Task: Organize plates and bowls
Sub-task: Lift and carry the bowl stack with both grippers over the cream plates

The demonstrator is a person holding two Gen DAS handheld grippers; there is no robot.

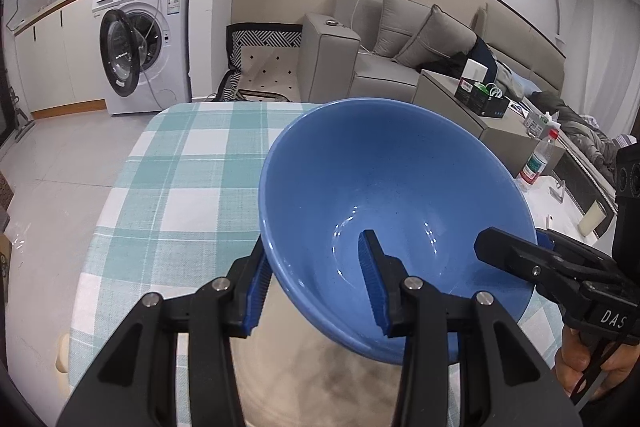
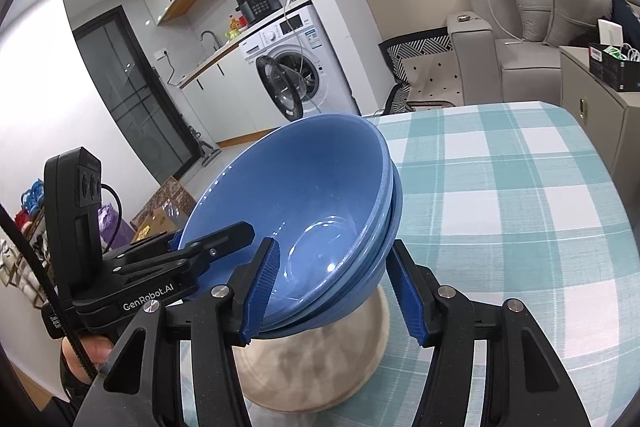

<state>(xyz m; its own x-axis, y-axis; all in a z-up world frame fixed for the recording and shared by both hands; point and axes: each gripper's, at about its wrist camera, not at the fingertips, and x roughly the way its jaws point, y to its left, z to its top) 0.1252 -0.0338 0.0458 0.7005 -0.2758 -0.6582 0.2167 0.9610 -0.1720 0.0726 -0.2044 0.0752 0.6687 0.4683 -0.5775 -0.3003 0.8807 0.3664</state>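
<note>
Blue pads of the left claw [image 1: 318, 283] pinch one wall of the nested bowls [image 1: 396, 211]; the right claw [image 2: 338, 289] clamps the opposite wall. The bowls hang tilted just above a beige plate [image 2: 320, 359] on the checked table [image 2: 520, 211].

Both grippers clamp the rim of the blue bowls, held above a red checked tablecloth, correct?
Not quite: the tablecloth is teal and white checked, not red, as the right wrist view shows. The left gripper and right gripper do clamp the blue bowls' rim.
</note>
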